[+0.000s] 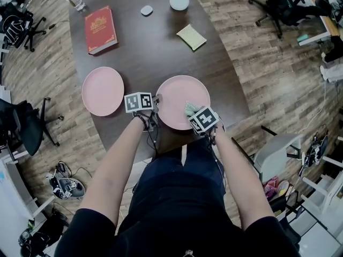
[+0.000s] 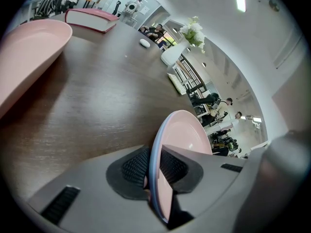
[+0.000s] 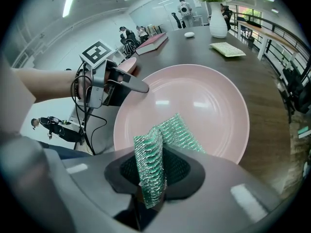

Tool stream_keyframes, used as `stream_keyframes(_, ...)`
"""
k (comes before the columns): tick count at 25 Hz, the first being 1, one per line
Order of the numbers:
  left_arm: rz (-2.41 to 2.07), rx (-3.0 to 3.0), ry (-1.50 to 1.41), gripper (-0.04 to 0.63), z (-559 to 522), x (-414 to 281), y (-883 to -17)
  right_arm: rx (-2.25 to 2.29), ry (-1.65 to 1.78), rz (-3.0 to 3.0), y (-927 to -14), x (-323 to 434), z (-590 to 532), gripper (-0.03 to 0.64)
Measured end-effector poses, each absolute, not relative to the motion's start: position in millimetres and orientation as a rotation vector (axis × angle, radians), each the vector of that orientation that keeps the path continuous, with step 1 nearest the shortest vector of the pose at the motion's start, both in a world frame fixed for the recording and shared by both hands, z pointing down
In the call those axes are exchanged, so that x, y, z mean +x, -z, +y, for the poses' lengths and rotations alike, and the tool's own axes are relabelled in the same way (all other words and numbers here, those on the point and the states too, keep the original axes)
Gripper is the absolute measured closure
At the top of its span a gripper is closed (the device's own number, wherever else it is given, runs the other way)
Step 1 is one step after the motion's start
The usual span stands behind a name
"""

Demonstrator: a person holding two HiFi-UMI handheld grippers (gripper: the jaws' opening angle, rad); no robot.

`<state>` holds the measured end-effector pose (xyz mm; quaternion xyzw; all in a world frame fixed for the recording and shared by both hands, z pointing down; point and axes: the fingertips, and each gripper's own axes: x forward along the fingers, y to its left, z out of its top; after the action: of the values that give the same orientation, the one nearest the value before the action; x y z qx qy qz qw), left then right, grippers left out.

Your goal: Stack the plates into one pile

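Left gripper jaws clamp near plate rim; right gripper jaws pinch green scrubber (above it). Other plate at nine o'clock sits apart: nothing stacked yet.

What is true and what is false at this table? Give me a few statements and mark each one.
1. The left tool is clamped on the rim of a pink plate. True.
2. The right tool is empty. False: it holds a green scouring cloth.
3. The plates are already stacked. False: the other plate lies apart on the table.
4. A red book lies on the table. True.
5. The white vase has tipped over. False: it stands upright.
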<state>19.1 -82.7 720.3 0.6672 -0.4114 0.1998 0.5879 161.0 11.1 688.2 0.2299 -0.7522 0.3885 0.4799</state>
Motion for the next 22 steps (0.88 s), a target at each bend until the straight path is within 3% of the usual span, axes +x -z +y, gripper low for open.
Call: stream_keyframes(22, -0.971, 1.554, -0.461, 0.541, -82, 19, -719, 0.463, -1.014, -1.893, -689, 89, 34, 0.531)
